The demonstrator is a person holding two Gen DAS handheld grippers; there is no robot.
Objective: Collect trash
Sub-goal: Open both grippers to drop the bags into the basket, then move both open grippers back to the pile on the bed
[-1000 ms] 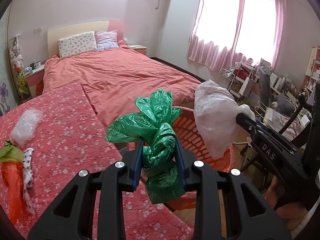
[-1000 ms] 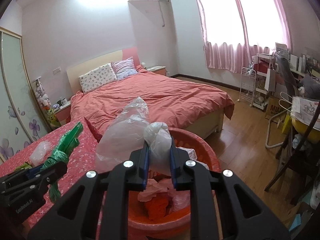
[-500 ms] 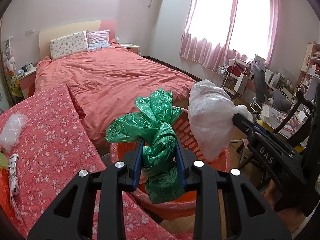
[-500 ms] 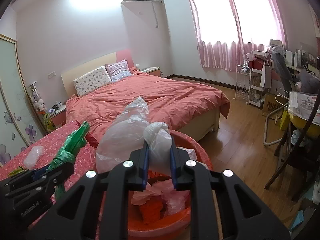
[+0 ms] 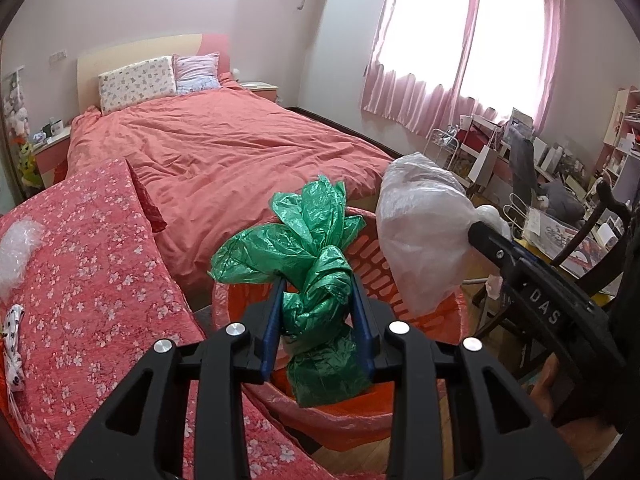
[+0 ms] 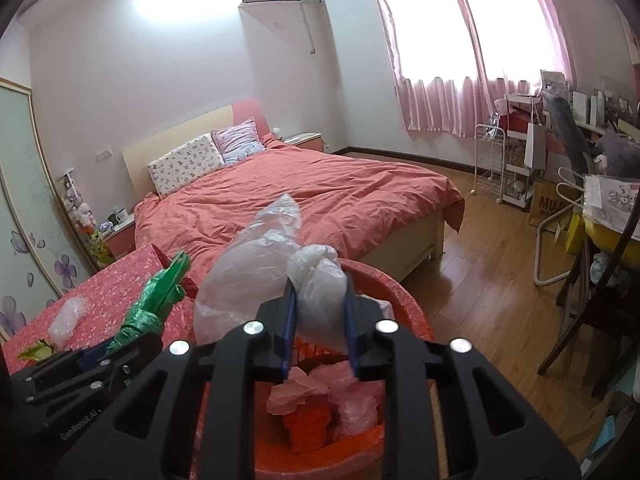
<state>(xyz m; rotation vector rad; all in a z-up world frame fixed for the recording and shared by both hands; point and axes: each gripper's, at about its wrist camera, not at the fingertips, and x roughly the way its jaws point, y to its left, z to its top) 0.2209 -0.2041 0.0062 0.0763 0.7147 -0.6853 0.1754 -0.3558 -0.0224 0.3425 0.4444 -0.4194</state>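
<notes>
My left gripper (image 5: 318,292) is shut on a crumpled green plastic bag (image 5: 308,256) and holds it over the near rim of an orange bin (image 5: 384,280). My right gripper (image 6: 320,292) is shut on a clear white plastic bag (image 6: 316,296) above the same orange bin (image 6: 404,292), which holds pink and orange scraps (image 6: 320,396). In the left wrist view the right gripper (image 5: 484,232) holds the white bag (image 5: 420,228) to the right of the green one. The green bag (image 6: 160,300) also shows in the right wrist view.
A table with a red flowered cloth (image 5: 88,264) is at the left, with bubble wrap (image 5: 16,248) and a spotted scrap (image 5: 12,324) on it. A large bed (image 5: 224,160) lies behind. A dark chair (image 6: 600,300) and a cluttered desk (image 5: 560,184) stand at the right.
Both grippers moved right off the table toward the bin, each still holding its bag. The green bag now hangs over the bin's rim. The orange scrap at the left has left the view.
</notes>
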